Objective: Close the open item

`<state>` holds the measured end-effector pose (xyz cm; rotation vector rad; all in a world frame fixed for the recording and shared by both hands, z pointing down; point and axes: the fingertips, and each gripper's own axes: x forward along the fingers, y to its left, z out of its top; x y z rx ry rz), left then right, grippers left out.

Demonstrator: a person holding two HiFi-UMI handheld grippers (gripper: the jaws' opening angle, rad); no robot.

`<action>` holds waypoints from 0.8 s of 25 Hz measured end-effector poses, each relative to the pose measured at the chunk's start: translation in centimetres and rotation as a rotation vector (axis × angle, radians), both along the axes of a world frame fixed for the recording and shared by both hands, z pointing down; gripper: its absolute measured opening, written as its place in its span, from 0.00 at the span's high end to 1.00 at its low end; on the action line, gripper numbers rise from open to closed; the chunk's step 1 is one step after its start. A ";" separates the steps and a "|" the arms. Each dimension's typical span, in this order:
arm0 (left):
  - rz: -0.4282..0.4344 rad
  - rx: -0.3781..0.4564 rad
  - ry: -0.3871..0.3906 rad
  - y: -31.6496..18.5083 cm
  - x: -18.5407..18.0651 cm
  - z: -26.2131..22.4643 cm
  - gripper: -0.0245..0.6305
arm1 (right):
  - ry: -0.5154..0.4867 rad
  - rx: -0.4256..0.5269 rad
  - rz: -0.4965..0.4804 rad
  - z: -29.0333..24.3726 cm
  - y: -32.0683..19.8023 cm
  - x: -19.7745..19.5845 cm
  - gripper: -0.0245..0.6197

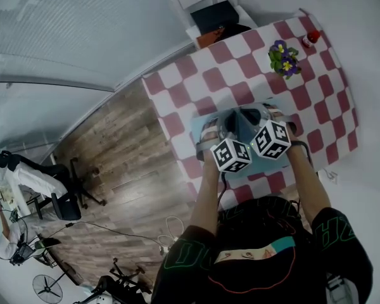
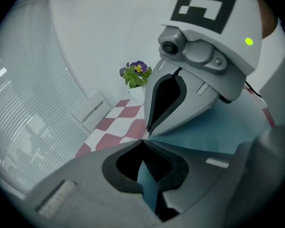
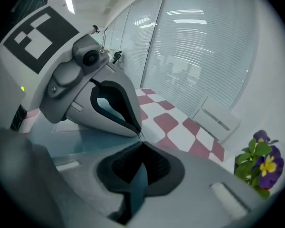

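Note:
A flat light-blue item lies on the red-and-white checked table, near its front edge. Both grippers hover over it, side by side and angled toward each other. My left gripper has its jaws shut, and the light-blue item spreads just behind the tips. My right gripper is shut too, with its tips meeting the left gripper's tips above the light-blue item. A teal sliver shows in the slit behind each pair of pads. I cannot tell whether either gripper pinches anything.
A potted purple-and-yellow flower stands further back on the table, and a small red object sits at the far corner. A black box rests on a white cabinet beyond. An office chair stands on the wood floor at left.

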<state>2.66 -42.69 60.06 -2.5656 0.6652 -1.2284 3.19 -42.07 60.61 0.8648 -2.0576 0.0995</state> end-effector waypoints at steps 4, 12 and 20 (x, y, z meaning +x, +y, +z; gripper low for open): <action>-0.035 -0.048 0.037 -0.2 0.0 0.1 0.95 | -0.005 0.012 0.015 0.1 -0.1 0.1 0.96; -0.152 -0.014 0.097 -0.2 -0.8 -1.6 0.95 | -0.121 0.031 0.146 -1.7 -0.1 0.7 0.96; -0.496 -0.008 0.440 0.7 -3.2 -8.5 0.95 | -0.474 0.159 0.295 -8.5 1.3 2.9 0.96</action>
